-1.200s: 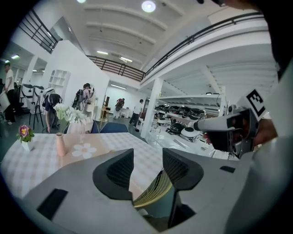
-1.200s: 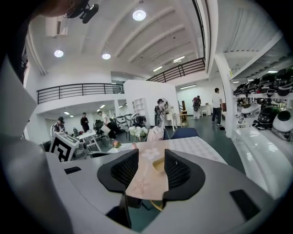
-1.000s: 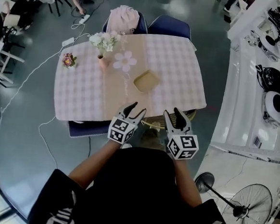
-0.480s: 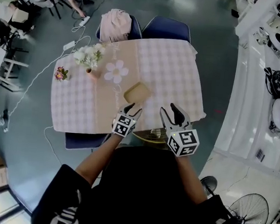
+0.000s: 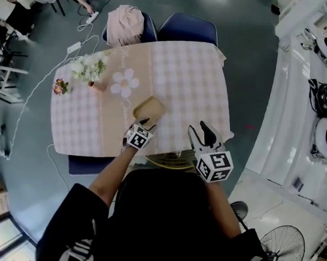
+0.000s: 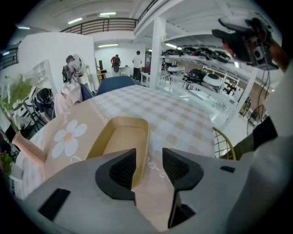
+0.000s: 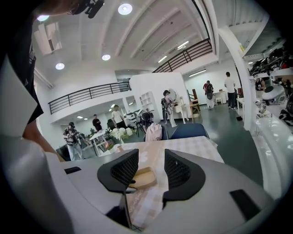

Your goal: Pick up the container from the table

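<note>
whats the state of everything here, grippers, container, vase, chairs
left gripper, open, jaws apart at the container's near end, not closed on it
right gripper, open, nothing between its jaws, held over the table's near edge
container, upright, empty, resting on the table
vase, upright, holding white flowers
far chair, pink garment draped over its back
</note>
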A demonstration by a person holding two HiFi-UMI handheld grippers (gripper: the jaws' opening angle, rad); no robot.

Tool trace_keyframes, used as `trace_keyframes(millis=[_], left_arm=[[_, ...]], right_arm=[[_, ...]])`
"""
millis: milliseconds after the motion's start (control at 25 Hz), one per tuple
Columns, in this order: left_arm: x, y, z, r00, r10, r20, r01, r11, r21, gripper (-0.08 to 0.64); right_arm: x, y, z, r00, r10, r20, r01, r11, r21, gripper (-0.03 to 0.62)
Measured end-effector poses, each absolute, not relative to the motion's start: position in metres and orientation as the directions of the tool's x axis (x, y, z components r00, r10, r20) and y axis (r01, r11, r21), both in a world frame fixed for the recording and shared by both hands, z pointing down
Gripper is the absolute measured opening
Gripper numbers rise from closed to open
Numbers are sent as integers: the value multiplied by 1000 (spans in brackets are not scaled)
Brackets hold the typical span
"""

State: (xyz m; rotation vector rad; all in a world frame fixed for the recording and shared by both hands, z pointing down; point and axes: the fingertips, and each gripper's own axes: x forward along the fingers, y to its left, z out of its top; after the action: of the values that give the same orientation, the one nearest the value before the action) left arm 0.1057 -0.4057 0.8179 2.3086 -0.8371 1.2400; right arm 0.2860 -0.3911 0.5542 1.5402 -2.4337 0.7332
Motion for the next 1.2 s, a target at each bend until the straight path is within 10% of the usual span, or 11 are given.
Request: trace_keyframes(millis=[280,1200], left_arm=[[94,-405,843,285,-250,925,-604,-796,-29,26],[-27,-325,613,586,-601,543,-790,-574,217,15]], right_arm=[[310,-390,559,-419,-809,412,-900,313,-302,146],[161,-306,503,-415,-845,338,-907,357,-222,135]])
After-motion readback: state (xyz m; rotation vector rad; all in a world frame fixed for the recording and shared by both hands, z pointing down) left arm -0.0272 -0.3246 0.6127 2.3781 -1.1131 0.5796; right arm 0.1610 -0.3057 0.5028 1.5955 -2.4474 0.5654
